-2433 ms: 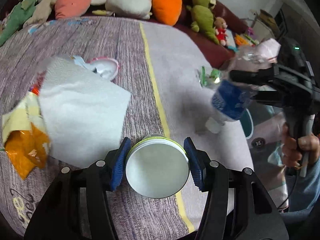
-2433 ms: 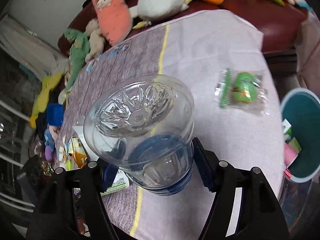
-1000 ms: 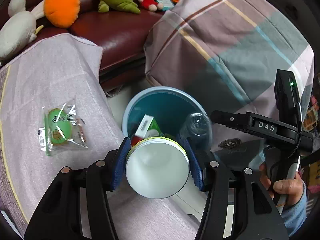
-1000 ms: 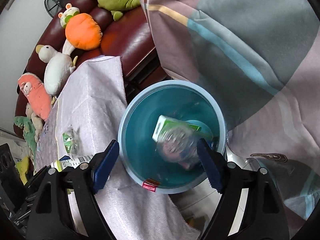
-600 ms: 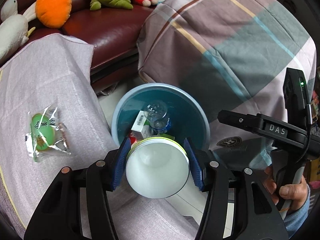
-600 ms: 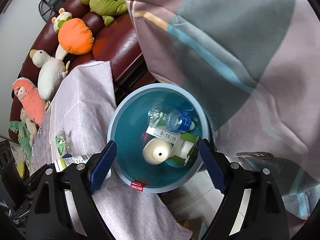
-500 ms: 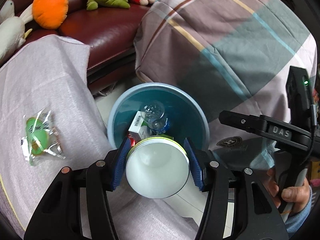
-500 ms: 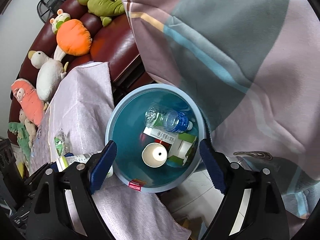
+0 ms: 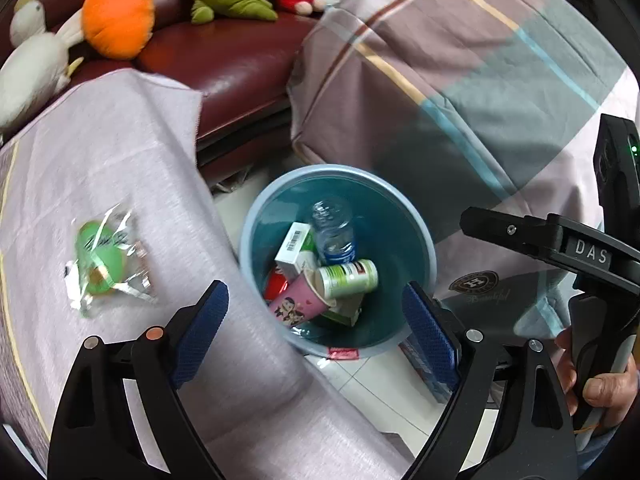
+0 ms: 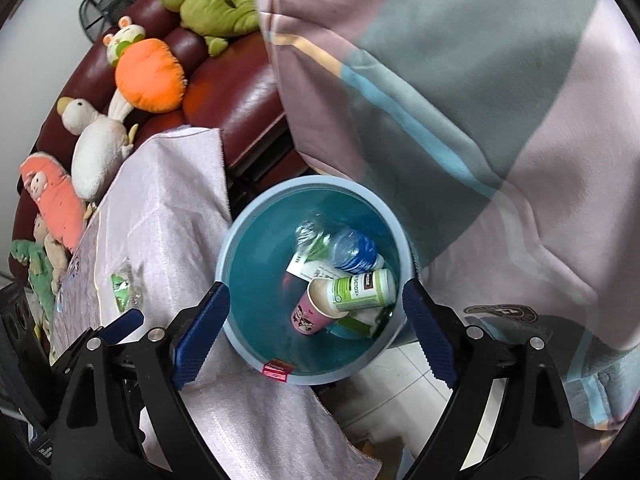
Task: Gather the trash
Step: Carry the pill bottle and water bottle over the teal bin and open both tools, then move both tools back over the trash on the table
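A round blue bin [image 9: 336, 169] stands on the floor beside the table. In it lie a green-and-white canister [image 9: 348, 276], a clear water bottle [image 9: 334, 232], a pink paper cup [image 9: 294, 300] and a white-green box [image 9: 294, 244]. My left gripper [image 9: 313, 288] hangs above the bin, its jaws opening with nothing between them. My right gripper [image 10: 315, 287] is also over the bin [image 10: 304, 180], its jaws opening and empty; the canister [image 10: 360, 290] and bottle [image 10: 352, 254] lie below. A clear packet with a green snack [image 9: 104, 264] remains on the table.
The lilac tablecloth [image 9: 100, 160] drapes to the bin's left. A dark red sofa [image 9: 224, 52] with plush toys runs behind. A checked blanket [image 9: 460, 80] covers the seat on the right. A hand [image 9: 600, 376] holds the right gripper's handle. White floor tiles [image 9: 360, 376] show below the bin.
Both grippers came from over the table to over the bin. The right one let the bottle drop in, then the left one opened and the canister fell in.
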`<action>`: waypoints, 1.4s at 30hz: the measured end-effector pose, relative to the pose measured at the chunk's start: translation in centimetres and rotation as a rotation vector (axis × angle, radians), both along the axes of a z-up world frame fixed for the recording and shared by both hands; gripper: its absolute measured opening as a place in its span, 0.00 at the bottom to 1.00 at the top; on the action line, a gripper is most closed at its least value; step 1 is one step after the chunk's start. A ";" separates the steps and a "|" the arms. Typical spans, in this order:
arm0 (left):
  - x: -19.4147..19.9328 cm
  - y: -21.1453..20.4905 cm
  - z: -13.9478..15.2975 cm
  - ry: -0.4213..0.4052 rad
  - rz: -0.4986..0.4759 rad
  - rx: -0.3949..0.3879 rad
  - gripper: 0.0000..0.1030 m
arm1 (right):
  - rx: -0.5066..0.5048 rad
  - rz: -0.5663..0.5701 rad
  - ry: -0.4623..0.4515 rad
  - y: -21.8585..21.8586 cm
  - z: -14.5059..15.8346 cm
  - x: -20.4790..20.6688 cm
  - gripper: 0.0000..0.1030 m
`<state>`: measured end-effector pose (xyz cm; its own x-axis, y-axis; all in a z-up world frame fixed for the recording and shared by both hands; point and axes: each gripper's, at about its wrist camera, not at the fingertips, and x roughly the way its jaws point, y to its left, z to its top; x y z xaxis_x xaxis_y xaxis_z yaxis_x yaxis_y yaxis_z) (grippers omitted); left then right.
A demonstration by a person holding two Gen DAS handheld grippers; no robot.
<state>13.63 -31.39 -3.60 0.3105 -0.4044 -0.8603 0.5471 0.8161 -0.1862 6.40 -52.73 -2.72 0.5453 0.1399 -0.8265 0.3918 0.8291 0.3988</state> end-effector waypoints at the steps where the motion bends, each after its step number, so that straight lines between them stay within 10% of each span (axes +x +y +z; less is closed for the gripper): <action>1: -0.1 0.6 0.1 0.001 0.010 -0.005 0.86 | 0.001 0.008 -0.007 0.4 0.2 0.0 0.82; 20: -3.9 16.4 2.8 -0.038 0.211 -0.040 0.87 | -0.091 0.286 0.036 15.6 2.6 0.9 0.82; 42: -14.0 44.2 6.7 -0.200 0.568 -0.035 0.91 | -0.128 0.680 0.050 39.3 4.7 1.1 0.82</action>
<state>-0.33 12.79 3.11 0.6404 -0.1550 -0.7522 0.0547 0.9861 -0.1566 7.52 -13.45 2.01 0.3324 0.3363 -0.8811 -0.2160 0.9366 0.2760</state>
